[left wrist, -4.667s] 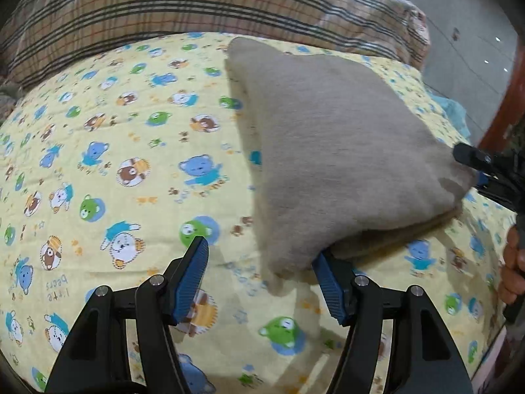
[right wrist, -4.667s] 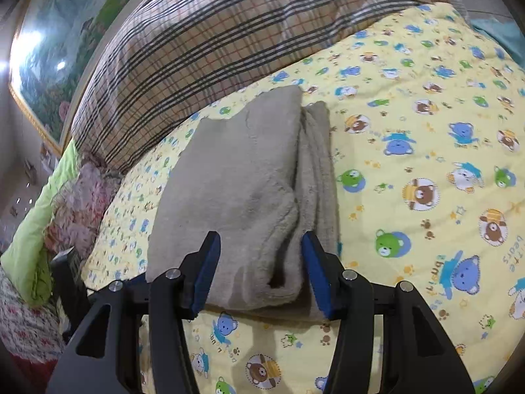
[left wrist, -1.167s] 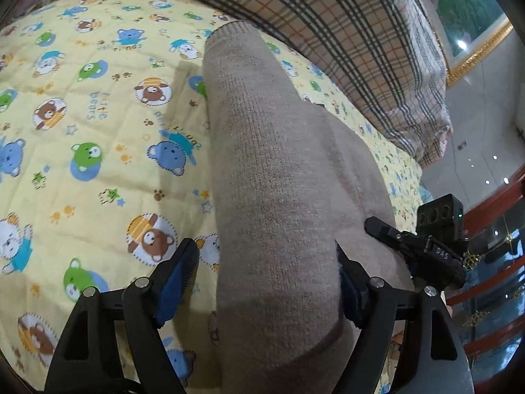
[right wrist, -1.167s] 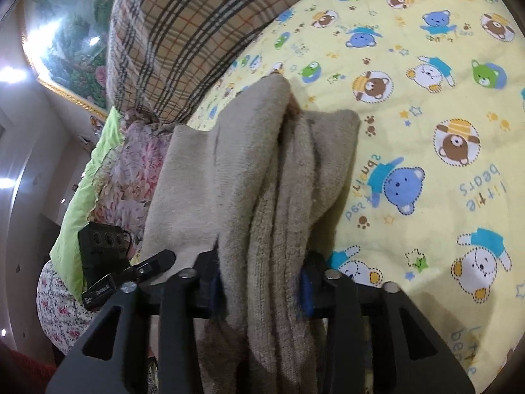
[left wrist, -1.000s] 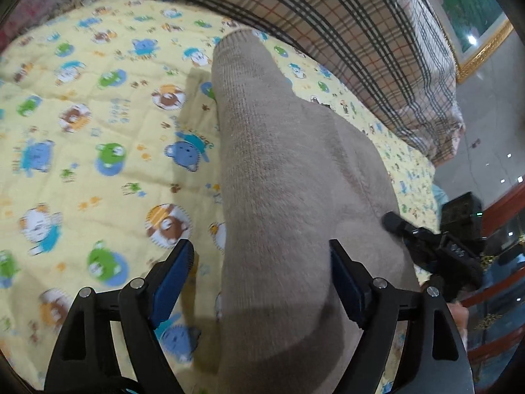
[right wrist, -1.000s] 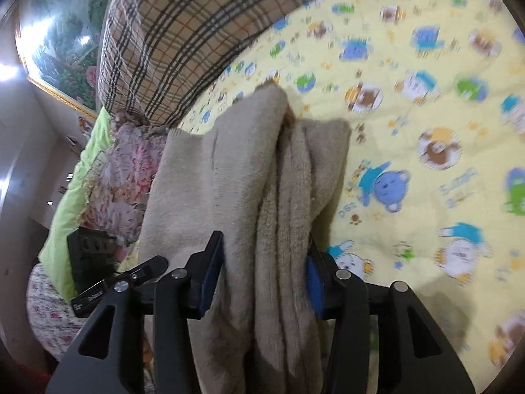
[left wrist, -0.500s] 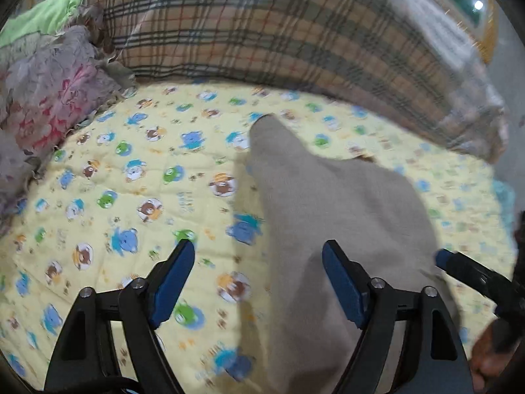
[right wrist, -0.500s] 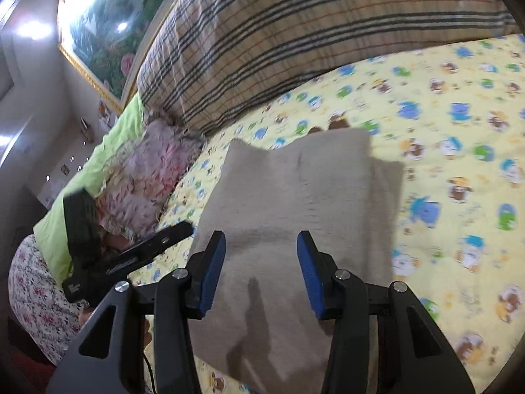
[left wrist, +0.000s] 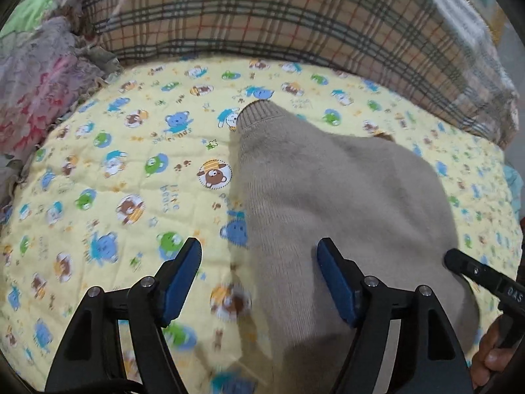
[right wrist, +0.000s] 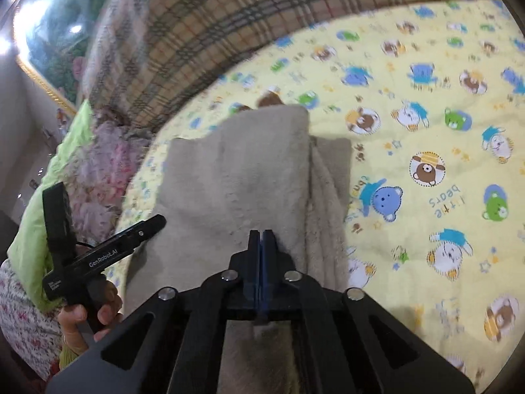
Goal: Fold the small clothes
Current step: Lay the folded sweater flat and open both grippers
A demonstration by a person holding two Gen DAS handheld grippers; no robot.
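While the beige knitted fuzzy garment (left wrist: 344, 216) lies on the yellow quilted bear-print bed cover (left wrist: 108, 177), folded into a narrow stack, I have both tools at its near end. My left gripper (left wrist: 259, 282) is spread wide, blue pads well apart, nothing between them gripped; the right-hand pad (left wrist: 334, 279) sits over the knit, the other pad over bare cover. Reads to me as released, hovering. Ribbed cuff or hem of the garment (left wrist: 256, 115) points away toward the tan plaid blanket (left wrist: 295, 23) at the back of the bed.

My right gripper (right wrist: 261, 246) has its fingers pressed together, pads flush, tips at the fuzzy top layer (right wrist: 236, 177). Whether a pinch of fabric is caught between them I cannot tell; no fold visibly sticks out. Closed tips probably serve to press or smooth the stack, my guess only. Layered edges of the fold (right wrist: 328, 197) show along the right side of the garment in the right wrist view, so several layers are stacked.

Left tool also shows in the right view (right wrist: 108, 249), held beside the garment's left edge. Pink floral fabric (right wrist: 108, 164) and green cloth (right wrist: 32, 229) sit off past that edge, apart from the work.

Judgement: fold looks mostly done, tidying stage.
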